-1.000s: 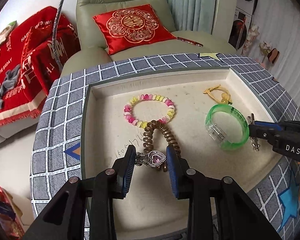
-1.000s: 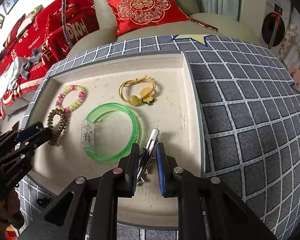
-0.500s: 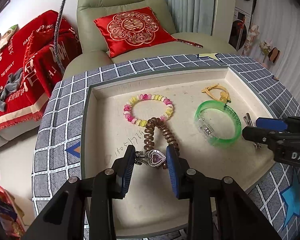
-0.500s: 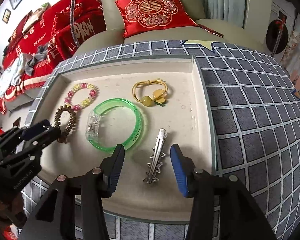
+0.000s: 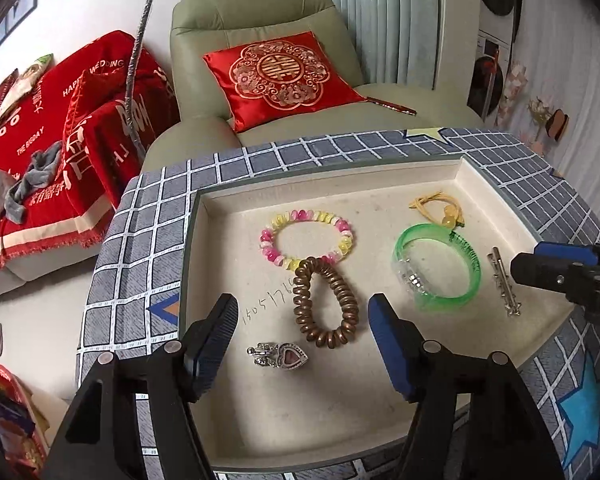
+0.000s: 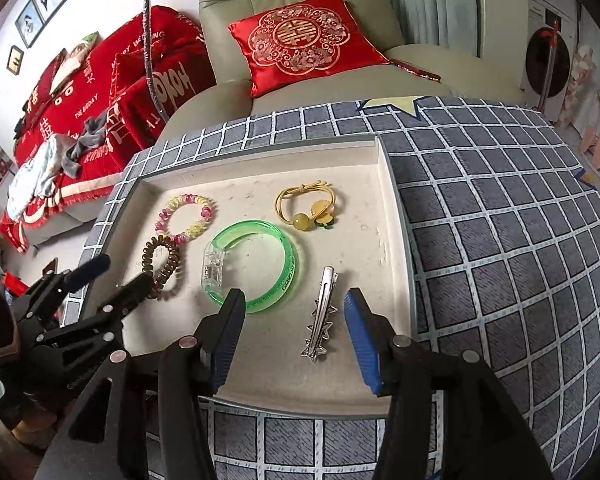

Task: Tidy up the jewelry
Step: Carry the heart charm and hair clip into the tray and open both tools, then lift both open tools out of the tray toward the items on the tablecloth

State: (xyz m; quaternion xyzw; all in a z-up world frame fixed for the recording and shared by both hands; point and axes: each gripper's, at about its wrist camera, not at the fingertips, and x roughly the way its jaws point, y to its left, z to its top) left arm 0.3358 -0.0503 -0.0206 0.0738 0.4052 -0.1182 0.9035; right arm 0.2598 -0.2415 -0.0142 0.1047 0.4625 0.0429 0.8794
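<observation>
A cream tray [image 5: 380, 192] holds the jewelry. A heart-shaped silver clip [image 5: 278, 355] lies free between the fingers of my open left gripper [image 5: 302, 322]. A brown spiral hair tie [image 5: 326, 306] and a pink-yellow bead bracelet [image 5: 306, 236] lie just beyond it. A green bangle [image 6: 252, 266], a yellow hair tie [image 6: 306, 208] and a silver star hair clip [image 6: 322, 312] show in the right wrist view. My open right gripper [image 6: 294, 332] is empty, with the star clip lying between its fingers.
The tray [image 6: 396, 240] sits on a grey checked cloth [image 6: 500, 240] over a round table. A green armchair with a red cushion [image 5: 276, 76] stands behind. A red-covered sofa [image 5: 40, 120] is at the left.
Both grippers opened and drew back. The left one let go of the heart clip; the right one let go of the star hair clip. Both clips now lie on the tray.
</observation>
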